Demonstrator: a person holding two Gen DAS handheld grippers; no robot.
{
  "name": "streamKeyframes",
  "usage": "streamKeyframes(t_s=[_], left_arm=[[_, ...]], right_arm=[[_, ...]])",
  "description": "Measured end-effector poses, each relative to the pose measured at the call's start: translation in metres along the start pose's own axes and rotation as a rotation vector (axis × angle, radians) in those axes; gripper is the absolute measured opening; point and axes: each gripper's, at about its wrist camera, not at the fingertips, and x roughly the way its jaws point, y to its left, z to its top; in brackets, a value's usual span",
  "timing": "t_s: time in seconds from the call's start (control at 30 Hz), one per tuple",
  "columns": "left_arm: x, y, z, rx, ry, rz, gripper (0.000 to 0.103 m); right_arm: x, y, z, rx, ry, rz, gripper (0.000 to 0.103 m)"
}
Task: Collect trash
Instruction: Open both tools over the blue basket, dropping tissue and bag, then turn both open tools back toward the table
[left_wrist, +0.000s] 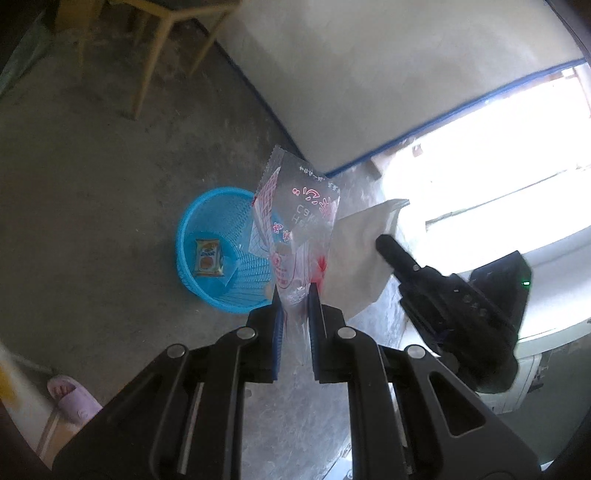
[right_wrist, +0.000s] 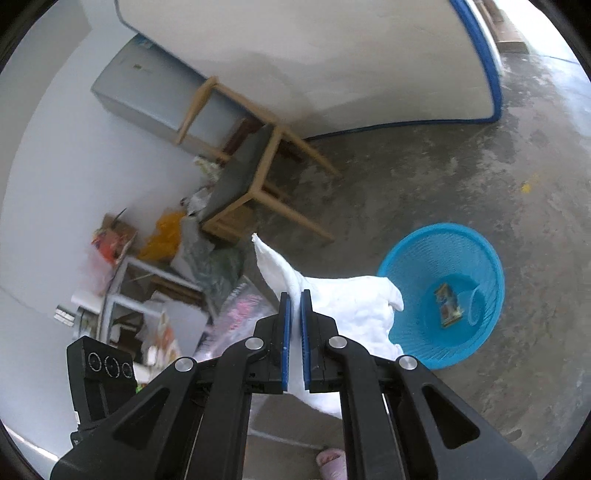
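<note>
Currently left gripper (left_wrist: 294, 291) clamps a clear printed plastic wrapper (left_wrist: 299, 225); right gripper (right_wrist: 295, 297) clamps a white crumpled tissue (right_wrist: 354, 306) near the round blue mesh basket (right_wrist: 480, 240).

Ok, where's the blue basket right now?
The blue basket stands on the concrete floor, left of the plastic wrapper in the left wrist view, lower right in the right wrist view.
</note>
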Motion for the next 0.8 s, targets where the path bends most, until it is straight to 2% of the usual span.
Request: streamKeyframes(t_s=[0.07, 0.1, 0.13, 0.17, 0.27, 0.47, 0.6, 0.7, 0.8], left_arm=[[0.033, 0.001, 0.010, 0.007, 0.065, -0.021, 0.021], [0.047, 0.002, 0.012, 0.012, 0.095, -0.003, 0.040], [0.059, 0.004, 0.011, 0.018, 0.108, 0.056, 0.050], [0.063, 0.001, 0.006, 0.029, 0.104, 0.075, 0.050], [0.056, -0.005, -0.008, 0.083, 0.075, 0.069, 0.056], [0.018, -0.016, -0.011, 0.123, -0.024, 0.028, 0.056], [-0.017, -0.030, -0.016, 0.174, -0.098, 0.019, 0.056], [-0.046, -0.040, -0.028, 0.191, -0.148, 0.001, 0.058], [-0.070, -0.058, -0.044, 0.248, -0.197, 0.004, 0.061]], right_arm=[[0.011, -0.017, 0.012, 0.030, -0.012, -0.022, 0.009], [0.017, -0.027, 0.016, 0.043, -0.008, -0.046, 0.018], [0.026, -0.040, 0.020, 0.060, 0.008, -0.072, 0.042], [0.032, -0.049, 0.022, 0.077, 0.016, -0.088, 0.051], [0.037, -0.080, 0.018, 0.137, 0.015, -0.135, 0.052], [0.024, -0.109, -0.004, 0.170, 0.014, -0.137, 0.052], [0.008, -0.097, -0.011, 0.134, -0.004, -0.129, 0.052], [-0.013, -0.076, -0.013, 0.077, -0.027, -0.109, 0.052], [-0.033, -0.050, -0.016, -0.002, -0.040, -0.086, 0.052]])
